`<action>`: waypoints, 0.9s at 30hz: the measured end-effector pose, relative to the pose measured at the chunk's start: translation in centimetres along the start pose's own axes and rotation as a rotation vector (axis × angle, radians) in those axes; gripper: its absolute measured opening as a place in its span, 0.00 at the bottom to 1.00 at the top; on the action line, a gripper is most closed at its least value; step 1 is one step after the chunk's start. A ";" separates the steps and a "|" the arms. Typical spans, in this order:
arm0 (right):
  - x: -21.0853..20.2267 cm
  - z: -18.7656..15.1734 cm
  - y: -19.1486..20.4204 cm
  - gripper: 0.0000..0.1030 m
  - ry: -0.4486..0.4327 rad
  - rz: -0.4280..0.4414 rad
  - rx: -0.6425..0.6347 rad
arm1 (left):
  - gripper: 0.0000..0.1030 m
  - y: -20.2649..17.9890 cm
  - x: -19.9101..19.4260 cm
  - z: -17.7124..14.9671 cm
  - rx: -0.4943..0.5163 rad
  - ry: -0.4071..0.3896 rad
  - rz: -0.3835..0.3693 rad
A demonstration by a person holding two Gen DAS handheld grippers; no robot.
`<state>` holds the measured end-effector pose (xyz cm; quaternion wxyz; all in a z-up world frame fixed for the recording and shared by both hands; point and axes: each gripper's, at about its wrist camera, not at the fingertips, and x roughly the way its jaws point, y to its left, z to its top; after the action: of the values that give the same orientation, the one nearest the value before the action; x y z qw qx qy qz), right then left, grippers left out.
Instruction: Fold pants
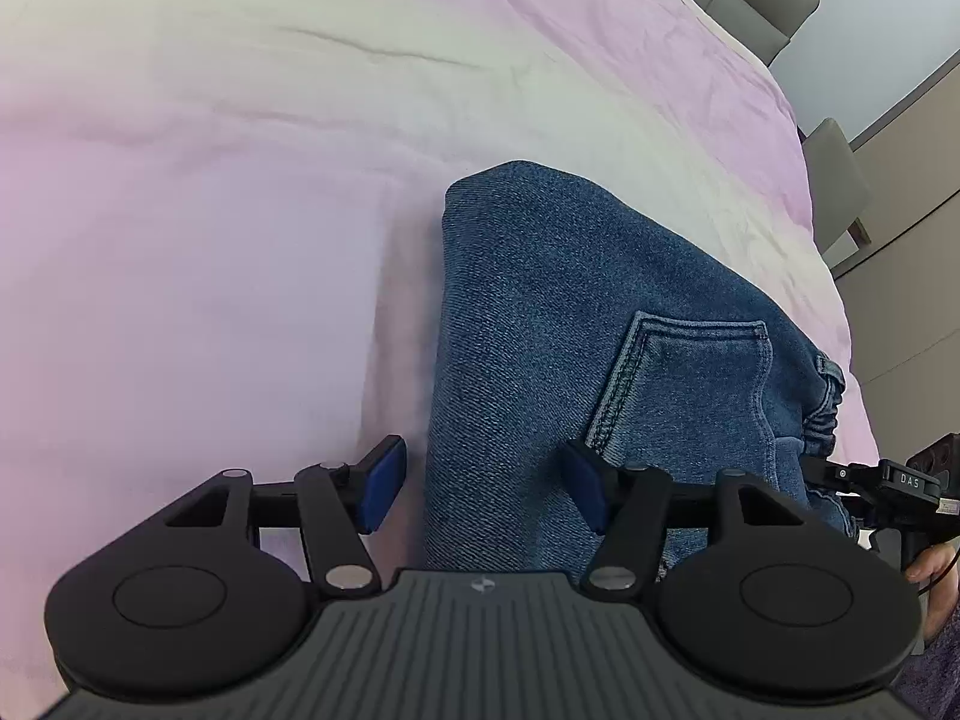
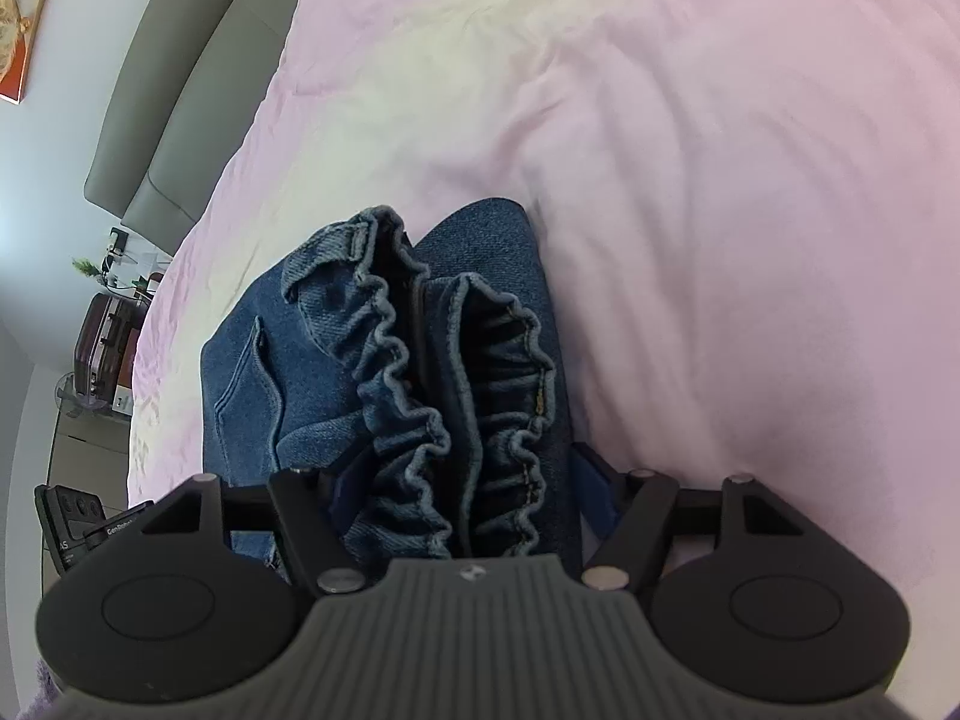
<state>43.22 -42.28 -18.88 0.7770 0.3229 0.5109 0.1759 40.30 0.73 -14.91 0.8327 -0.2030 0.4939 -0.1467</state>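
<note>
The left gripper (image 1: 483, 489) sits at the bottom of the left wrist view with its two blue pads (image 1: 381, 486) wide apart. The folded edge of the blue jeans (image 1: 540, 312) lies between the pads, but the pads do not press on it. The jeans run from the bottom middle up to the middle of the frame, with a back pocket (image 1: 684, 384) on the right side. They lie on a pink bedspread (image 1: 240, 210) that fills the left and top of the frame. At the right edge you can see the other gripper (image 1: 888, 492) and a bit of a hand (image 1: 936, 570).

In the right wrist view, the right gripper (image 2: 468, 498) is at the bottom with its jaws apart too. The bunched stretchy waistband (image 2: 420, 396) of the jeans sits right between them. One blue pad (image 2: 594, 498) shows just beside the cloth on the right; the left pad is hidden, so I cannot tell if the cloth is squeezed. The pink bedspread (image 2: 720, 180) spreads out to the right and top. At the upper left are a grey headboard (image 2: 162, 108) and a dark red suitcase (image 2: 105, 348)
</note>
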 end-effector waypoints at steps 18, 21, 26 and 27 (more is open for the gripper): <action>-1.3 -1.2 3.4 0.50 -0.051 -0.102 -0.045 | 0.35 -1.5 -0.6 -0.3 -0.021 -0.024 0.014; -2.1 -1.6 4.9 0.46 -0.072 -0.126 -0.075 | 0.23 -2.2 -1.5 -0.1 -0.008 -0.027 0.012; -4.7 -2.2 7.9 0.42 -0.107 -0.122 -0.110 | 0.19 -3.6 -3.7 -0.3 0.029 -0.049 0.009; -5.2 -2.5 8.6 0.42 -0.113 -0.124 -0.122 | 0.19 -3.8 -4.3 -0.3 0.037 -0.055 0.005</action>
<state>39.29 -38.36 -10.11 0.8324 0.2521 0.4735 0.1396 37.87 -0.71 -9.87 0.8498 -0.1904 0.4687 -0.1481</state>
